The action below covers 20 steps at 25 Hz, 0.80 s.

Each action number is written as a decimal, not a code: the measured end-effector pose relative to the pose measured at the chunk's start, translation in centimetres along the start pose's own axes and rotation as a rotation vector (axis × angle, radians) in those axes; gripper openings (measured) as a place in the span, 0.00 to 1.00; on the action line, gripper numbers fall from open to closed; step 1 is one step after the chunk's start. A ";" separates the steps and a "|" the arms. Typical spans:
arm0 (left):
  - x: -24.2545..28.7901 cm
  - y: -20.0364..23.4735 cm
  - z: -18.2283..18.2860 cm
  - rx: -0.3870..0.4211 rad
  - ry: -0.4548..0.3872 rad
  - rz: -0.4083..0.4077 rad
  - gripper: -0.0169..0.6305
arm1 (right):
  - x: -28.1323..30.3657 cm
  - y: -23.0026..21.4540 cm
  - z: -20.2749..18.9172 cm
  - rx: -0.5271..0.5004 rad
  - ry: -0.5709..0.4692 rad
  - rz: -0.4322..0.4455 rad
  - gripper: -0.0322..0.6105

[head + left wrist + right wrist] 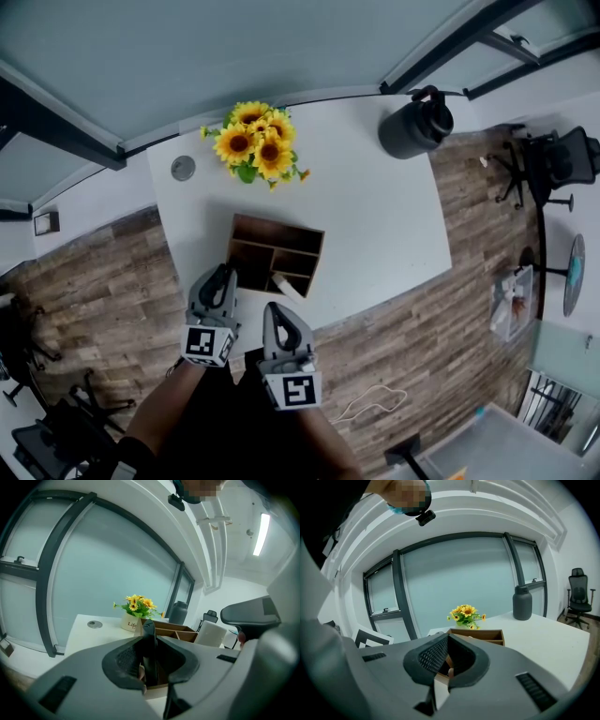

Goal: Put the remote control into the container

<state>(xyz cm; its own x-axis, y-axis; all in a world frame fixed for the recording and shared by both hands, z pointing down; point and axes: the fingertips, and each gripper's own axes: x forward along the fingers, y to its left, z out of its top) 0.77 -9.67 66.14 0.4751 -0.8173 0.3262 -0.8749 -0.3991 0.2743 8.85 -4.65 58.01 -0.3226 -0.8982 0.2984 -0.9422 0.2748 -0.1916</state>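
The left gripper (223,277), grey moulded plastic with ribbed dark pads, pinches the slim black remote control (149,648) upright and edge-on, so its buttons are hidden; the right gripper (275,311), close beside it, has its jaws pressed together on nothing; a smooth white table (375,225) spreads ahead of both; the boxy wooden container (272,246), split into compartments, sits just past the left jaws; further off stand a dark rounded jug (415,127) and sunflowers (255,141); a small white object (287,287) just ahead of the right gripper is hard to make out.
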 end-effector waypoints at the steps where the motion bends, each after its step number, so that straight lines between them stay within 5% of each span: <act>1: 0.0 0.0 0.1 0.000 -0.008 -0.002 0.16 | 0.0 0.0 -0.1 0.001 0.002 0.000 0.06; 20: 0.4 -0.4 0.2 -0.013 0.001 -0.031 0.16 | 0.2 -0.2 -0.2 0.005 0.002 0.005 0.05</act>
<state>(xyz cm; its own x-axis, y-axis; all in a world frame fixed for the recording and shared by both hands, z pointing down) 1.28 -9.89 66.02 0.5021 -0.8042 0.3181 -0.8584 -0.4188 0.2963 8.96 -4.87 58.32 -0.3272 -0.8962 0.2996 -0.9402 0.2771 -0.1979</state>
